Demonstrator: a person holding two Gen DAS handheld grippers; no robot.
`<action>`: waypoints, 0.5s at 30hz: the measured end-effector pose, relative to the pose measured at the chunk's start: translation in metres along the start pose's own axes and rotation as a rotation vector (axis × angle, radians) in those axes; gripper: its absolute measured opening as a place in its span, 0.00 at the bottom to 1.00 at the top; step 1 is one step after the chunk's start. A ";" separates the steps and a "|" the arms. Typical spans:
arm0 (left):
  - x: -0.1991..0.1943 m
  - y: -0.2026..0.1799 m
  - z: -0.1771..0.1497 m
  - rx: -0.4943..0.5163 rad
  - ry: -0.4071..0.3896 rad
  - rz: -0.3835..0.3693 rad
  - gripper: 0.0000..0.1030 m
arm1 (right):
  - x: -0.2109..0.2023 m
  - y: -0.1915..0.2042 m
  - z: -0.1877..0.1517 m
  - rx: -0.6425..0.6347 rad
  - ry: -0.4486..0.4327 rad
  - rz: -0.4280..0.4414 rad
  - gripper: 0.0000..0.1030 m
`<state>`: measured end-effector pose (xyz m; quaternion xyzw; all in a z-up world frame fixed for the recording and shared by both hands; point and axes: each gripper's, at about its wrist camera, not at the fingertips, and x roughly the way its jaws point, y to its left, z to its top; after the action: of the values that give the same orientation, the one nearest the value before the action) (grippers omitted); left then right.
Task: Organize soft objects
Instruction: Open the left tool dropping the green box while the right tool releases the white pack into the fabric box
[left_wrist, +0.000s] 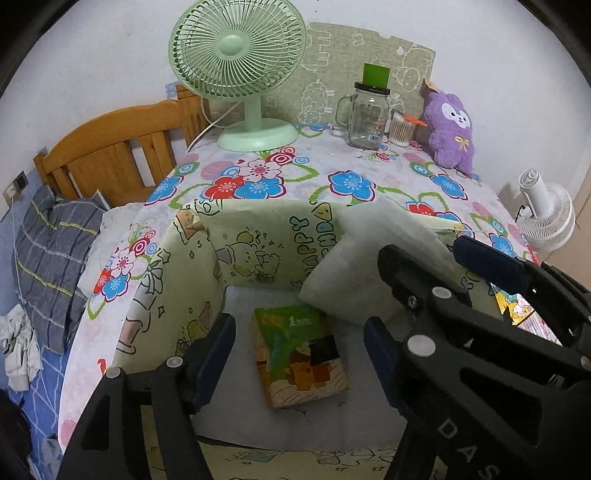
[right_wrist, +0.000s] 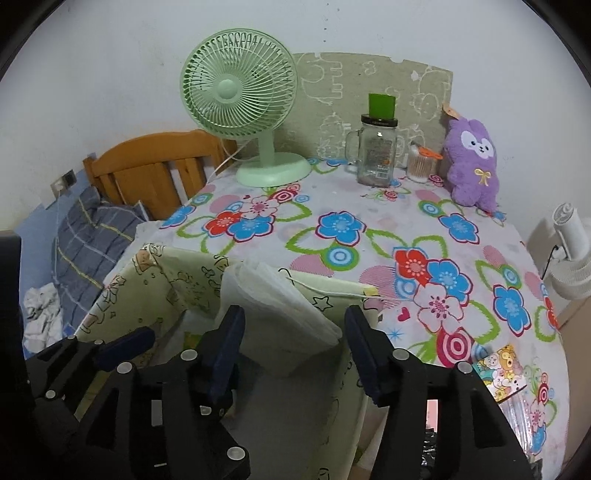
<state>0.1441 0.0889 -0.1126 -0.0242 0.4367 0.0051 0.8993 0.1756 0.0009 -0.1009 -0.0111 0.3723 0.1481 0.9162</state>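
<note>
One pale folded cloth pad (left_wrist: 369, 258), white and soft, propped slantwise over the right rim inside a fabric storage box (left_wrist: 177, 280) with cartoon print; box open at the top, sat at the near edge of the desk (left_wrist: 332, 162) on a flowered cover; on the box floor, flat, a small green picture book (left_wrist: 299, 354), just below and left of the pad's lower corner; nothing else visible in the box. Left gripper (left_wrist: 299, 358) over the box mouth, fingers (left_wrist: 218, 354) spread wide, nothing pinched, book showing in the gap. Right gripper (right_wrist: 291, 350) at the box's right wall, fingers (right_wrist: 231, 343) spread either side of the pad's lower edge, not pressing on it. Further back on the desk: green desk fan (left_wrist: 236, 51); glass mug jar (left_wrist: 365, 118) with a black lid, seemingly empty, a green cup (left_wrist: 376, 74) on top; clear pot of cotton swabs (left_wrist: 400, 129); purple plush toy (left_wrist: 450, 129) against the wall. At the desk's right edge, a cartoon sticker card (right_wrist: 498, 369). Left of the desk, a wooden headboard (left_wrist: 110, 147) and plaid pillow (left_wrist: 48, 258) on a bed; white fan (left_wrist: 546, 218) to the right.
</note>
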 end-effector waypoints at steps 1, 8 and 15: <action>-0.001 0.000 0.000 -0.002 -0.002 0.000 0.75 | 0.000 0.000 0.000 -0.001 0.002 0.005 0.61; -0.022 -0.001 -0.001 -0.003 -0.068 0.028 0.89 | -0.010 0.003 0.003 -0.005 0.031 0.037 0.71; -0.039 -0.004 -0.001 0.005 -0.101 0.041 0.95 | -0.032 0.003 0.002 0.001 -0.007 0.020 0.81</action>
<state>0.1190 0.0857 -0.0821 -0.0128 0.3912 0.0238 0.9199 0.1543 -0.0042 -0.0777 -0.0063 0.3694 0.1572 0.9158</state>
